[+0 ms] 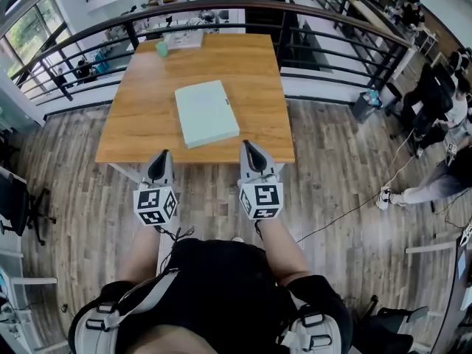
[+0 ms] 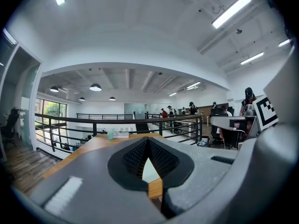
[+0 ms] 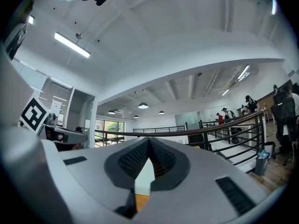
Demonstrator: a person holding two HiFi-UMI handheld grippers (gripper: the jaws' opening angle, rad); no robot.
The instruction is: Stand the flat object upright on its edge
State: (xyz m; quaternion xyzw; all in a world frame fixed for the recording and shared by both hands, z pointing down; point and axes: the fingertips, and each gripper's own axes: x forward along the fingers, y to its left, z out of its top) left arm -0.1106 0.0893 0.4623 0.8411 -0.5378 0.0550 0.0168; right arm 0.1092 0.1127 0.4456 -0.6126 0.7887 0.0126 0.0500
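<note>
A pale green flat book (image 1: 206,113) lies flat on the wooden table (image 1: 251,65), near its front edge. My left gripper (image 1: 160,161) hangs just off the table's near edge, left of the book, jaws shut with nothing in them. My right gripper (image 1: 251,153) is at the near edge too, right of the book's corner, also shut and empty. In the left gripper view the left gripper (image 2: 148,142) meets at its tips, and a sliver of the book (image 2: 148,171) shows through the gap below. The right gripper (image 3: 148,142) looks the same in the right gripper view.
A small green cup (image 1: 161,48) and a white paper item (image 1: 184,40) sit at the table's far left. A curved dark railing (image 1: 221,9) runs behind the table. People sit at desks to the right (image 1: 435,102). A cable (image 1: 354,212) trails over the wooden floor.
</note>
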